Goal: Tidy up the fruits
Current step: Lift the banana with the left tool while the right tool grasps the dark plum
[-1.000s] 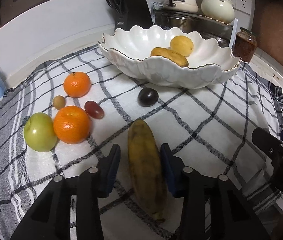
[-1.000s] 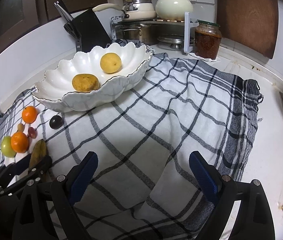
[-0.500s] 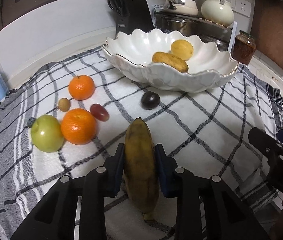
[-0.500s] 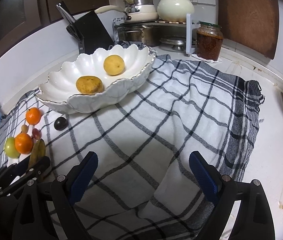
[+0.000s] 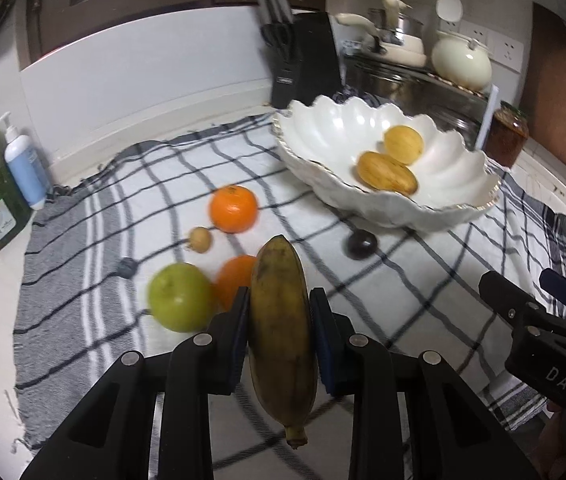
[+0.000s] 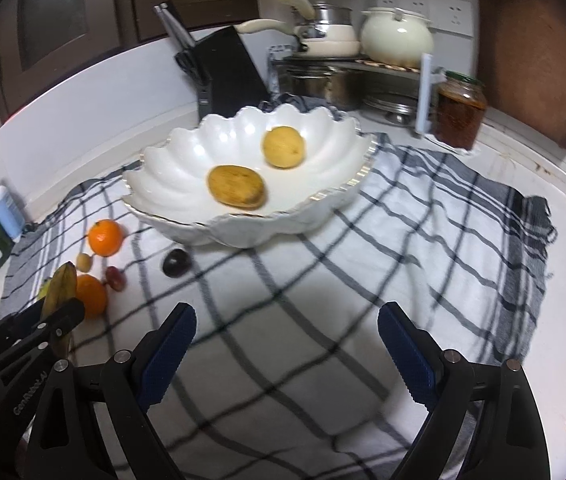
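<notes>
1. Left wrist view: the left tool (image 5: 279,336) is pinching a banana (image 5: 281,332) at mid-length, one pad on each side, stem end toward the camera. The banana appears lifted clear of the checked cloth (image 5: 403,292) on the counter. Judged step: carrying the banana to the white bowl (image 5: 395,208).
2. Same view, count on the cloth: two oranges, the far one (image 5: 233,209) in full view and the near one (image 5: 235,280) partly behind the banana; one green apple (image 5: 181,297); one small tan fruit (image 5: 200,239); one dark round fruit (image 5: 360,244). In the bowl: two yellow fruits (image 5: 387,172), touching. The right tool (image 5: 539,296) shows at the right edge.
3. Right wrist view: the right tool (image 6: 287,354) is spread wide and holds nothing, hovering over bare cloth (image 6: 443,216). The bowl (image 6: 163,194) lies ahead with two yellow fruits (image 6: 237,186). One red grape (image 6: 116,276) appears here, hidden in the other view.
4. Judgement on the next move: swing the banana forward and right over the bowl rim, lower it beside the two fruits, then release. Six loose pieces would then remain.
</notes>
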